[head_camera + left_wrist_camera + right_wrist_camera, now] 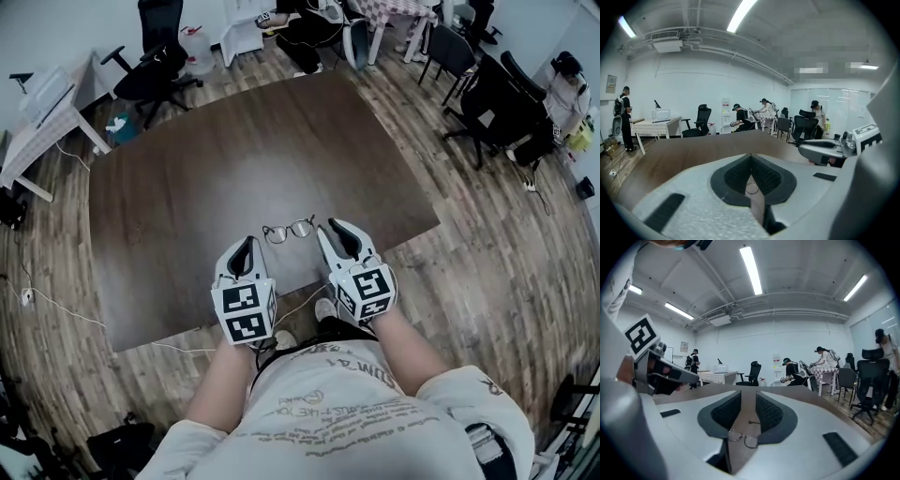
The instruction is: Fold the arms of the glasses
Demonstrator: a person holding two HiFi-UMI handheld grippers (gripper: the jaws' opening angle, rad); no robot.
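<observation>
- Head view: the glasses (288, 230) lie on the dark desk (187, 178), just below the middle of the frame and close to the desk's near edge. The left gripper (247, 246) hangs just below-left of them and the right gripper (337, 231) just to their right. Neither touches them.
- Left gripper view: the left gripper (751, 161) is closed, its jaws meeting at the tips and holding nothing. Part of one lens of the glasses (752, 189) shows through the slit lower down, resting on the desk (670, 154).
- Right gripper view: the right gripper (748, 414) has its jaws apart and empty. The glasses (743, 437) sit on the desk (740, 389) in the lower part of the gap. A thin dark tip beyond the lenses looks like one arm standing out unfolded.
- Progress: by my reading the task is at the approach. Both arms have yet to be folded, and no hold on the frame is taken.
</observation>
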